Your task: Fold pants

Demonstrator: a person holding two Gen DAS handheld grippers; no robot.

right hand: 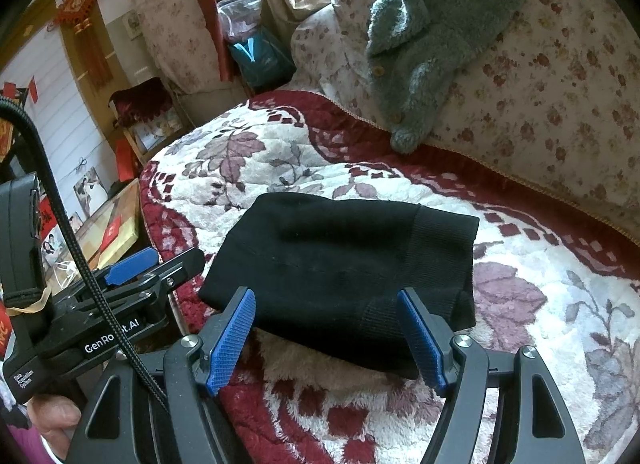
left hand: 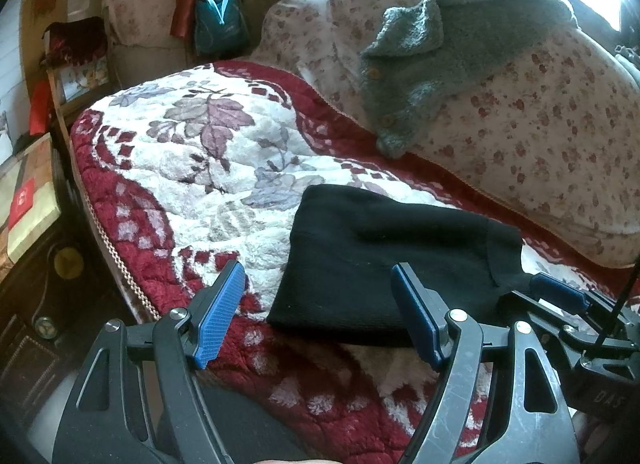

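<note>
The black pants (left hand: 384,260) lie folded into a compact rectangle on the red and white floral blanket (left hand: 192,168); they also show in the right wrist view (right hand: 344,264). My left gripper (left hand: 320,312) is open and empty, held just in front of the pants' near left edge. My right gripper (right hand: 328,340) is open and empty, its fingers straddling the pants' near edge without holding them. The right gripper's blue finger (left hand: 560,290) shows at the pants' right corner. The left gripper (right hand: 132,264) shows at the left of the right wrist view.
A grey-green fleece jacket (left hand: 432,52) lies on floral pillows (left hand: 540,136) at the back right. The bed's left edge (left hand: 116,260) drops to dark furniture (left hand: 36,328) and boxes. Bags (left hand: 220,20) stand in the far corner.
</note>
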